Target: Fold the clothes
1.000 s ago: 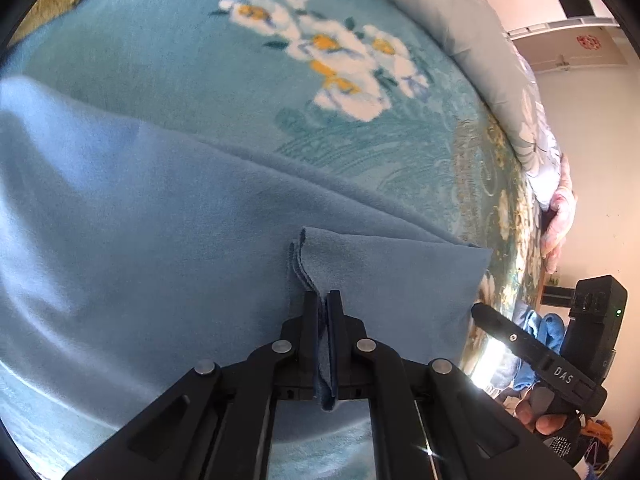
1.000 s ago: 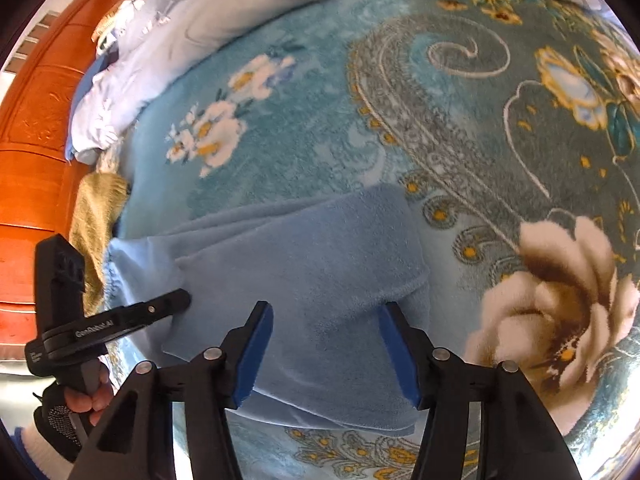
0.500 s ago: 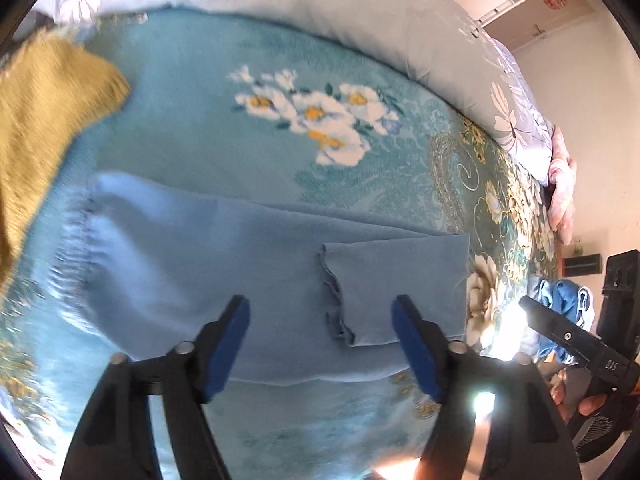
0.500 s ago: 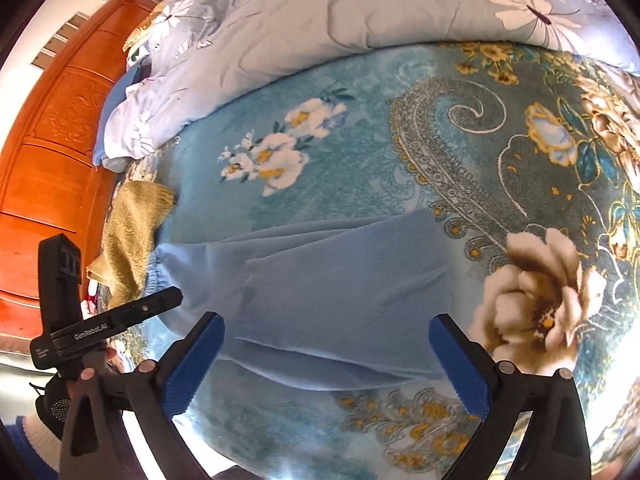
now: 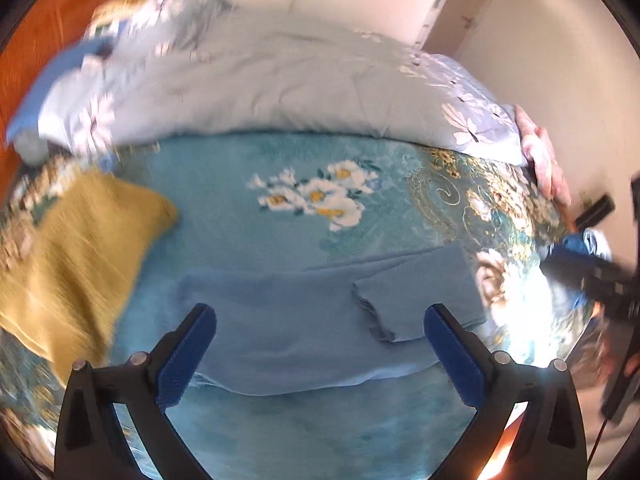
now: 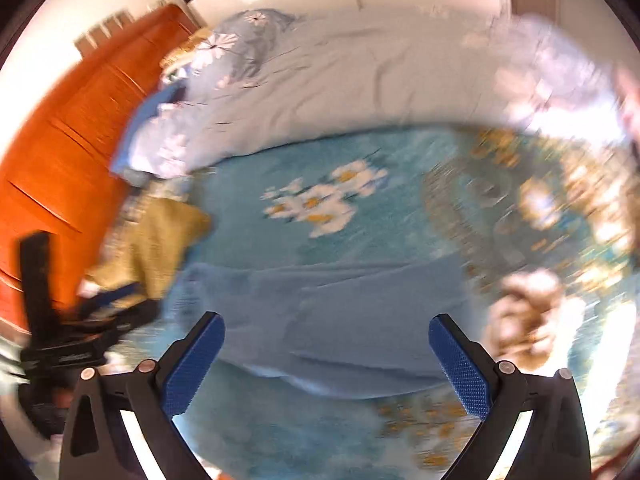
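A light blue garment (image 5: 304,320) lies flat on the flowered teal bedspread (image 5: 240,184), with one end folded back over itself at the right (image 5: 416,292). It also shows in the right wrist view (image 6: 340,312). My left gripper (image 5: 320,320) is wide open and empty, raised above the garment. My right gripper (image 6: 326,328) is wide open and empty, also raised above it. The right wrist view is blurred by motion.
A mustard yellow cloth (image 5: 76,256) lies on the bed at the left. A pale flowered duvet (image 5: 288,88) is heaped along the far side. An orange wooden headboard (image 6: 68,152) stands at the left. A white wall is behind.
My left gripper let go of the garment's folded end and opened. Both grippers opened wide and pulled back up from the bed. The garment stays folded over.
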`<action>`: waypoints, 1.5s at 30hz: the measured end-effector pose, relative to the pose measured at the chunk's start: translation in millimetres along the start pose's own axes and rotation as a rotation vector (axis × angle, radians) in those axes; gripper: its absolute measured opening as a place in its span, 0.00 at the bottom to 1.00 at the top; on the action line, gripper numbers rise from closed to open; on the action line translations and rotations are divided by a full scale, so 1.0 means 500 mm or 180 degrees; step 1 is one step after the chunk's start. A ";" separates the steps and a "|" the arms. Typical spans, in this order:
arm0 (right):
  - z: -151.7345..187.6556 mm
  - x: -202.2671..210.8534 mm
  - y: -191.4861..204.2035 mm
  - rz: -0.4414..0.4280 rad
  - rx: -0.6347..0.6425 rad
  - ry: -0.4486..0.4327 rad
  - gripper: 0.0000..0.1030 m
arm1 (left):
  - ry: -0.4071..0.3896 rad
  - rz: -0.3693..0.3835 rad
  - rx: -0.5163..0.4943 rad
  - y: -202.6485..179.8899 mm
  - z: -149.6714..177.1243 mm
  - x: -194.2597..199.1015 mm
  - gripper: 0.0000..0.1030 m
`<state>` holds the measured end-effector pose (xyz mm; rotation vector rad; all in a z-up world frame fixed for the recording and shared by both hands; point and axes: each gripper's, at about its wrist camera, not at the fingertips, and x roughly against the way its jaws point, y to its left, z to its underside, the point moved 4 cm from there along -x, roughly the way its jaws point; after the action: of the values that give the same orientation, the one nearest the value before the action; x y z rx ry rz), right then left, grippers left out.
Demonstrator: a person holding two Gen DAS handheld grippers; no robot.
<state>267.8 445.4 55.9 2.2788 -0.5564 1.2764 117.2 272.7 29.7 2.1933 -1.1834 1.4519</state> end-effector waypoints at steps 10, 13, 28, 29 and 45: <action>-0.039 0.054 0.025 0.0237 -0.0338 -0.0190 1.00 | -0.0031 -0.0509 0.0041 0.057 -0.007 0.055 1.00; -0.030 0.045 0.018 0.0394 -0.0433 -0.0137 1.00 | -0.0070 -0.0522 0.0176 0.080 -0.010 0.059 1.00; 0.021 -0.035 0.017 0.0268 -0.0519 0.0119 1.00 | 0.0418 -0.0335 0.1279 0.261 0.120 -0.083 1.00; 0.022 -0.043 0.023 0.0312 -0.0464 0.0161 1.00 | 0.0491 -0.0311 0.1423 0.272 0.133 -0.097 1.00; 0.014 -0.104 0.101 0.0329 0.0114 0.0527 1.00 | 0.0519 0.0343 0.3400 0.366 0.236 -0.209 0.51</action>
<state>219.6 406.6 17.9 2.1713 -0.6028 1.5202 40.1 136.2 -154.4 2.4894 -0.4715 2.6730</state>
